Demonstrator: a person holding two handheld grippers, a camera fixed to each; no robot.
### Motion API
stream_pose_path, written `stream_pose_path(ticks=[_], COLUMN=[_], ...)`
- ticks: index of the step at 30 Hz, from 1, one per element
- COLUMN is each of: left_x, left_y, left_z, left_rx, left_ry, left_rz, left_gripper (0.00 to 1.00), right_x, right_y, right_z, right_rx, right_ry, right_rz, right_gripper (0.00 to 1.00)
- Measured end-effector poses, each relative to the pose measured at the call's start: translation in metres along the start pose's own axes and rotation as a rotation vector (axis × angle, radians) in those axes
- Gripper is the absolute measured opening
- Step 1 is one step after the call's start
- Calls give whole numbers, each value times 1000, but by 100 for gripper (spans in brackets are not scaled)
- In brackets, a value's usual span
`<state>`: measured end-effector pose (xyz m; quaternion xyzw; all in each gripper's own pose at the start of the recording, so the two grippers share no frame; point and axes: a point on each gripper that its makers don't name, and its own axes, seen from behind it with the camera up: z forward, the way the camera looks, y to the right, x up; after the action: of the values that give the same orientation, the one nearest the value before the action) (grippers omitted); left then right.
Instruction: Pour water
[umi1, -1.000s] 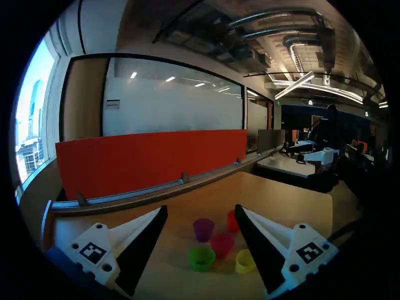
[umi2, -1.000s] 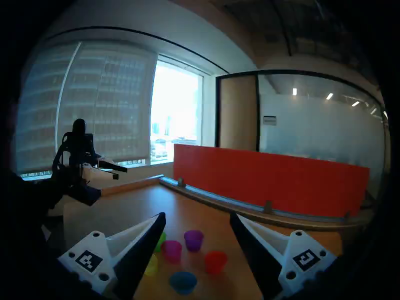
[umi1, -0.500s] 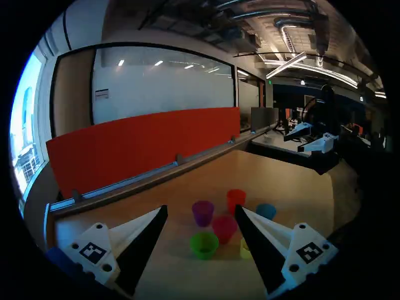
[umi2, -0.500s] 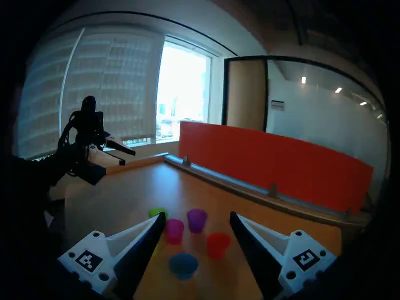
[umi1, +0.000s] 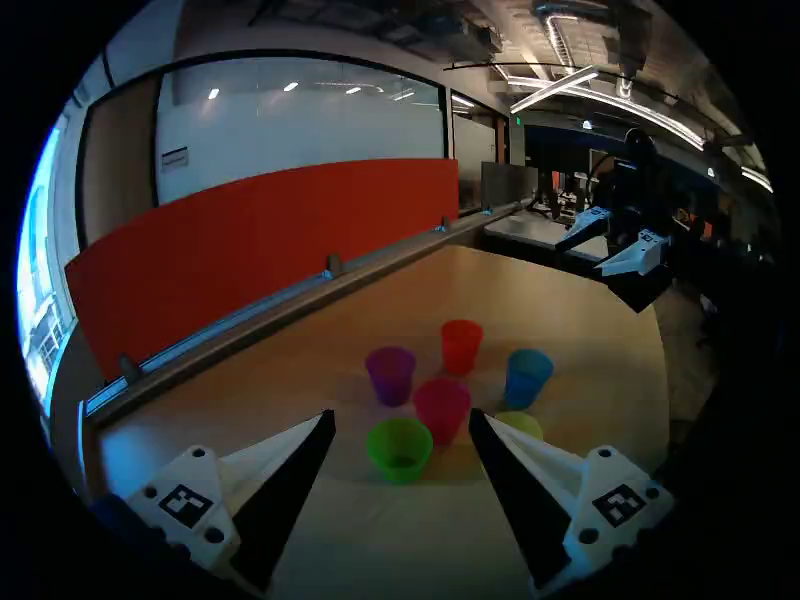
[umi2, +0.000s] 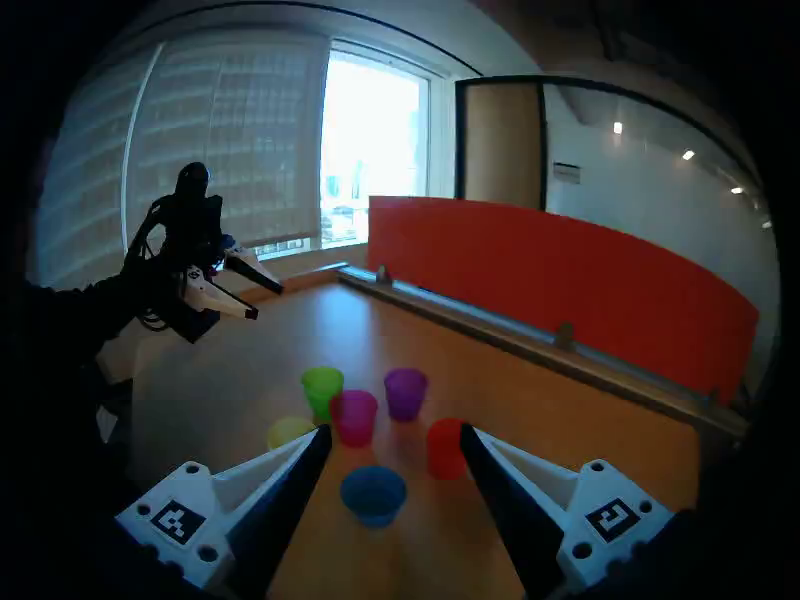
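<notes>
Several small plastic cups stand in a cluster on the wooden table. In the left gripper view they are green (umi1: 400, 449), magenta (umi1: 441, 409), purple (umi1: 391, 374), red (umi1: 461, 346), blue (umi1: 527, 377) and yellow-green (umi1: 519, 425). My left gripper (umi1: 400, 425) is open above the green cup, nothing between its fingers. The right gripper (umi1: 612, 252) hangs far across the table. In the right gripper view my right gripper (umi2: 395, 440) is open over the blue cup (umi2: 373, 494), with the red (umi2: 445, 447), purple (umi2: 405, 392), magenta (umi2: 354, 416), green (umi2: 322, 390) and yellow (umi2: 290, 433) cups beyond. The left gripper (umi2: 215, 280) shows far left.
A red partition (umi1: 260, 240) with a metal rail (umi1: 300, 300) runs along the table's far edge. Bright windows with blinds (umi2: 230, 150) lie behind the left gripper. The table edge (umi1: 650, 330) drops off at the right toward a dark office.
Both grippers tipped downward over the second, so the cups rose in both views and more of them show. Both stayed open and empty.
</notes>
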<state>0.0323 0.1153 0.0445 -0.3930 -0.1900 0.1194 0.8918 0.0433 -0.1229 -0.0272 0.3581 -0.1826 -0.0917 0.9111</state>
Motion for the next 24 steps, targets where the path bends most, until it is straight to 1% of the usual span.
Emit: stream_pose_path(ticks=[6,15,24], left_x=[-26,-67,-98], left_y=[-2,-5,-5], left_z=[16,37,56], left_rx=[-23,-51,-72], left_ry=[-63,-159,-228], left_rz=[-7,16,40], left_gripper=[100,100,100], right_x=[-23,-60,-86], right_y=[-3,-3,-6], right_z=[12,30,45], right_rx=[20,40,57], right_ry=[-46,-112,-163], right_rz=[-8,-5,-17], right_gripper=[99,99,99])
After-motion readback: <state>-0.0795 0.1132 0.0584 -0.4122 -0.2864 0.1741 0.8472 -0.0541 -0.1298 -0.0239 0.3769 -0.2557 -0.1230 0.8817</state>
